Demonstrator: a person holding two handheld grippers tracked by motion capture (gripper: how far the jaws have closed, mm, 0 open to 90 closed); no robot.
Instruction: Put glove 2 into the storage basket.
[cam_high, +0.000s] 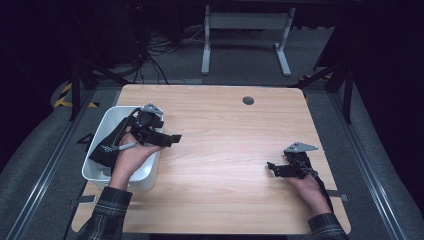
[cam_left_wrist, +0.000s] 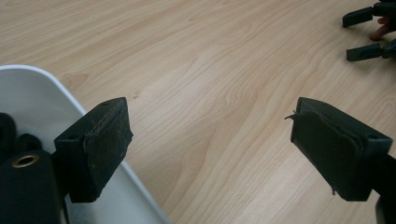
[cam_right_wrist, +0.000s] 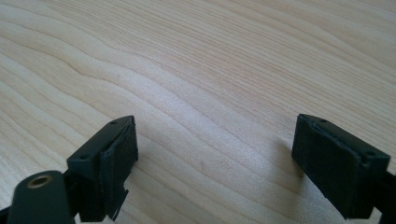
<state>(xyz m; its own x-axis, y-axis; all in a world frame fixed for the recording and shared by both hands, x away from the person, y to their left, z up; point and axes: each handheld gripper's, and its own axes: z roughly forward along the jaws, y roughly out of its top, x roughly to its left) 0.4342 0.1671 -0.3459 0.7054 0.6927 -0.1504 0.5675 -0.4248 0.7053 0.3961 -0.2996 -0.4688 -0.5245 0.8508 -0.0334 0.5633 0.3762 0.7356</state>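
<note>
Left tongs (cam_high: 172, 138) hang spread wide and empty over the inner rim of the white rectangular plastic bin (cam_high: 102, 127) at the table's left edge, jaws pointing out across the pale wooden table (cam_high: 225, 130). In the left gripper view the bin's white wall (cam_left_wrist: 56, 93) curves just under the left jaw, with dark black items (cam_left_wrist: 11, 135) down inside it, too shadowed to identify. Right tongs (cam_high: 272, 169) sit low near the table's right edge, also released, nothing but bare woodgrain between the jaws in the right gripper view. The work looks to be with that bin's contents. The risk here: the left jaw is so close to the rim that a dip could clip the wall and shove or tip the light bin toward the left edge, and a blind grab into that dark tangle could snag the trailing cable.
</note>
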